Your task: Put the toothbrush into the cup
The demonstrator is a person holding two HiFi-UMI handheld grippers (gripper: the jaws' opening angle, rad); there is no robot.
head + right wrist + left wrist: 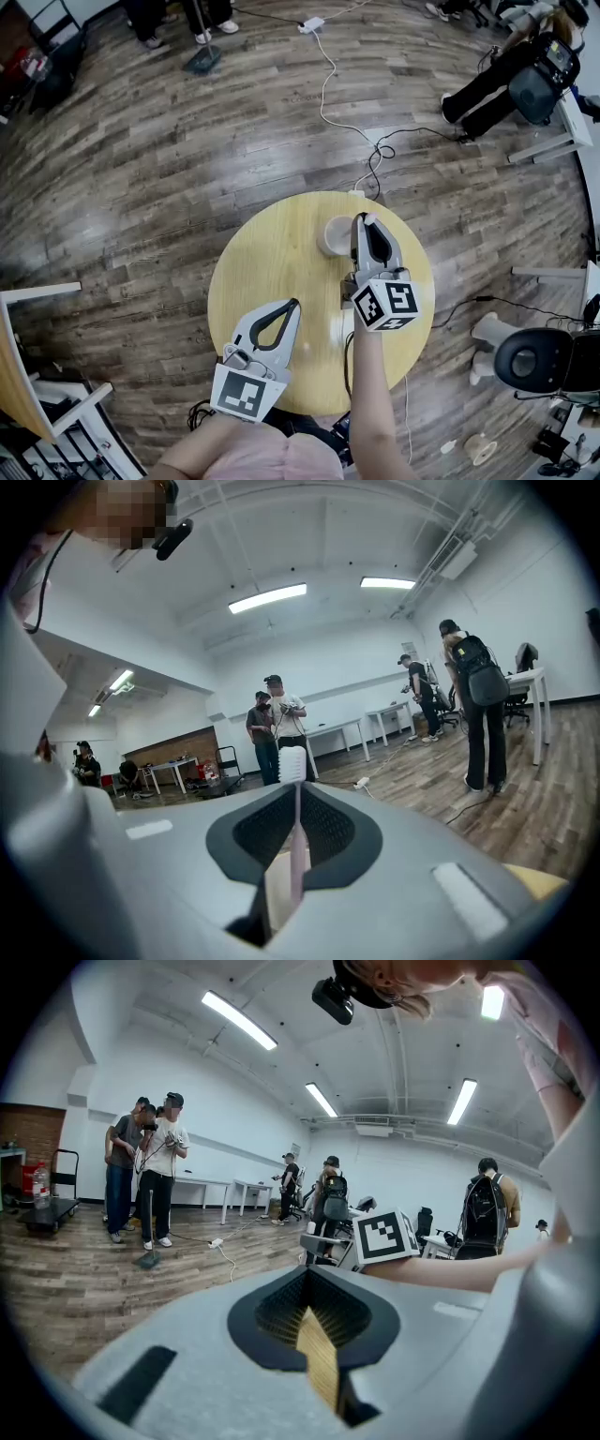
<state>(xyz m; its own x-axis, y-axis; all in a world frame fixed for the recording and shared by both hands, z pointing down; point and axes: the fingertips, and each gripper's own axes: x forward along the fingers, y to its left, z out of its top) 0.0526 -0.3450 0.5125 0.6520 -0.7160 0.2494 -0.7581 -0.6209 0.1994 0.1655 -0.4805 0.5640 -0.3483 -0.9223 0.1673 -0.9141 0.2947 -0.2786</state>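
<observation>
Step in hand: carry toothbrush (293,761) to cup (334,234)
- Right gripper (364,221): fingers clamped on toothbrush, bristle head up, just beside cup on round table (267,267)
- Toothbrush not yet in cup
- Left gripper (292,307): fingers closed, empty
- Next: centre handle over cup mouth, lower, release

The toothbrush (293,761) between the grey, black-lined jaws of the right gripper (364,217) is pale pink with white bristles. Beside its tips the cup (333,236) is off-white, on a pale yellow table (262,267).
</observation>
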